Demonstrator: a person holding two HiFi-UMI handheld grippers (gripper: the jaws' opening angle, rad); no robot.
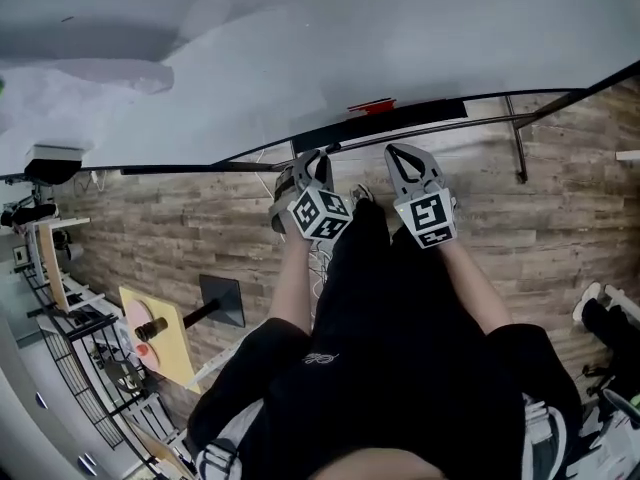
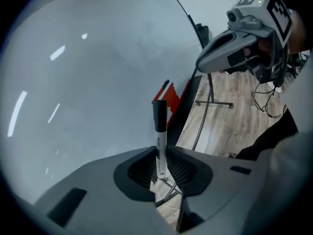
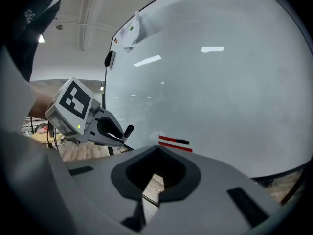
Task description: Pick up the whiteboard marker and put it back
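My left gripper (image 2: pixel 160 153) is shut on the whiteboard marker (image 2: pixel 159 131), which has a white barrel and a black cap and sticks up out of the jaws. It hangs in front of the whiteboard (image 2: pixel 88 82), close to the black ledge (image 1: pixel 400 123) along the board's lower edge. In the right gripper view the left gripper (image 3: pixel 93 121) shows with the marker's cap (image 3: pixel 128 130) poking out. My right gripper (image 3: pixel 157 148) is shut with nothing in it, beside the left one. In the head view the left gripper (image 1: pixel 312 158) and right gripper (image 1: pixel 405 155) stand side by side below the ledge.
A red eraser-like block (image 1: pixel 372 105) sits on the ledge, also seen as the red block (image 3: pixel 174 143). The board's metal stand leg (image 1: pixel 518 148) crosses the wooden floor (image 1: pixel 180 228). Cables (image 2: pixel 266 99) lie on the floor. A yellow table (image 1: pixel 165 338) and wire racks stand at the left.
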